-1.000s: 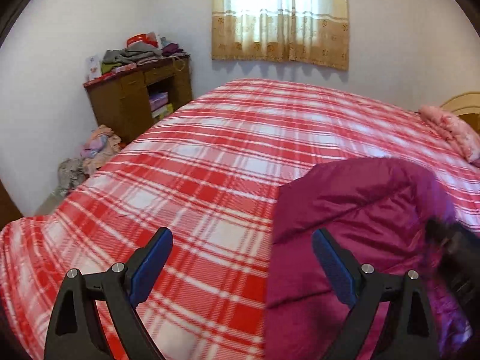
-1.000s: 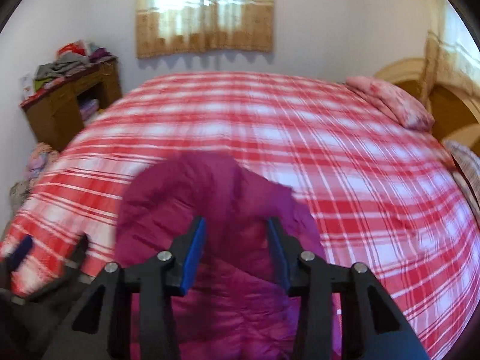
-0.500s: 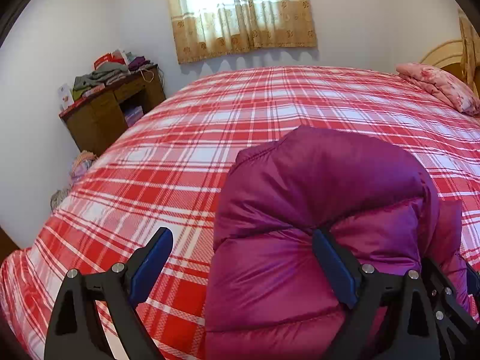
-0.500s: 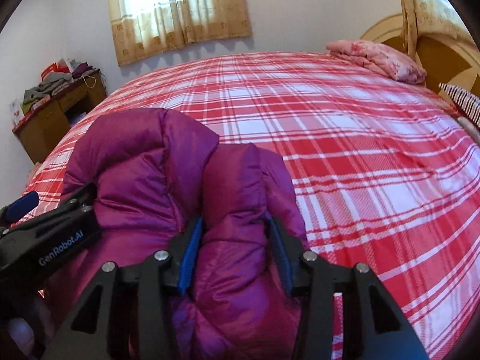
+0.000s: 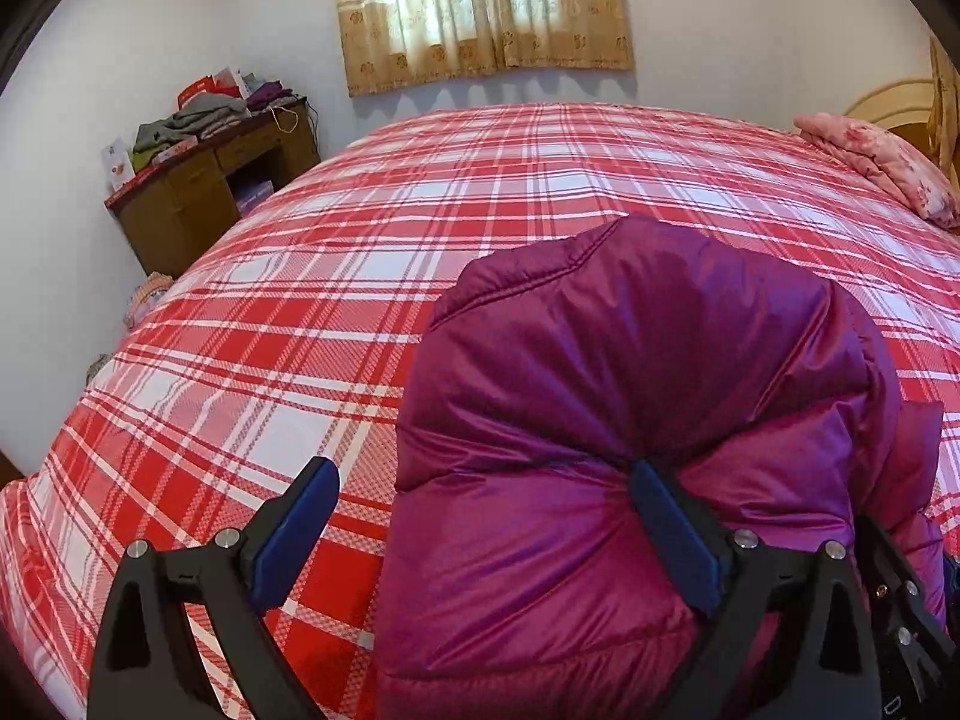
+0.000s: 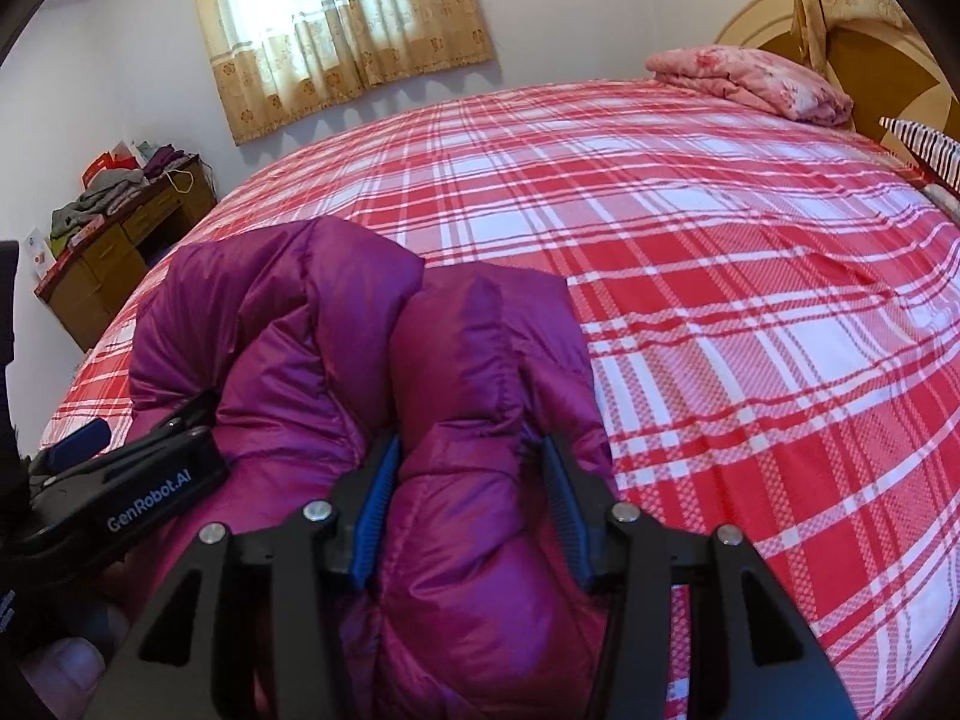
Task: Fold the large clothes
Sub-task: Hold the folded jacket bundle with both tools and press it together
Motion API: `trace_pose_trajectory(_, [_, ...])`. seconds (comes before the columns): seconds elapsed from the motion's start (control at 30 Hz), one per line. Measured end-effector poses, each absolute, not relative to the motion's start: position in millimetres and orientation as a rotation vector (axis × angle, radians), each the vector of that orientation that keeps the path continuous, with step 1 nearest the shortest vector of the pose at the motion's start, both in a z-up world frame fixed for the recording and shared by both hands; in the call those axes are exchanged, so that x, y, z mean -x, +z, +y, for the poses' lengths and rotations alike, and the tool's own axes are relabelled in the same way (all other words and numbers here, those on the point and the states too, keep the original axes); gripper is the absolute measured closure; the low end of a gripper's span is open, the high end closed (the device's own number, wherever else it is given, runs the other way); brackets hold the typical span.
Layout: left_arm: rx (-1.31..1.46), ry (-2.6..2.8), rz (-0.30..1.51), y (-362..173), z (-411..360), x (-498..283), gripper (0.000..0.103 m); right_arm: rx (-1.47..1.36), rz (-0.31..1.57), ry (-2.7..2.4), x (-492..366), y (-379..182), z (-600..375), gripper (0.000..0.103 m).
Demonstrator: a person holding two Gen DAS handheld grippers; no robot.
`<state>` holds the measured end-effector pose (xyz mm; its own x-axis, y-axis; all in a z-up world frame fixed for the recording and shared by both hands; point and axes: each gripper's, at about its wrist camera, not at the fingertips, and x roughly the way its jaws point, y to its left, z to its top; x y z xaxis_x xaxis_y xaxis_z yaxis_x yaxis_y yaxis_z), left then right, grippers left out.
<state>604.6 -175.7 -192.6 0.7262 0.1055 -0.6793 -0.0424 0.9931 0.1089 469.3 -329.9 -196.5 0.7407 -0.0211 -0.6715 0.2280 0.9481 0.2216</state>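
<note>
A magenta puffer jacket [image 5: 630, 372] lies bunched on the red plaid bed [image 5: 372, 276], at the near edge. In the left wrist view my left gripper [image 5: 480, 516] is wide open; its right finger presses into the jacket's left part, its left finger hangs over the bedcover. In the right wrist view my right gripper [image 6: 471, 492] is shut on a thick fold of the jacket [image 6: 480, 372]. The left gripper [image 6: 120, 480] shows at the left edge of that view, against the jacket.
A pink folded blanket [image 6: 750, 81] lies at the bed's far right by the wooden headboard [image 6: 840, 48]. A wooden desk [image 5: 204, 192] piled with clothes stands against the left wall. A curtained window [image 5: 480, 6] is behind the bed.
Both grippers have moved in on the jacket, which now sits closer and larger in both views. The right gripper's fingers have sunk around a thick fold. The left gripper stays open.
</note>
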Motion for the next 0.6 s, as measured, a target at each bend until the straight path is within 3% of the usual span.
trace_pose_trajectory(0.6, [-0.102,0.093,0.776,-198.6,-177.8,-610.7,0.002,-0.286,0.739,-0.15,-469.3,-190.0,-329.8,0.053])
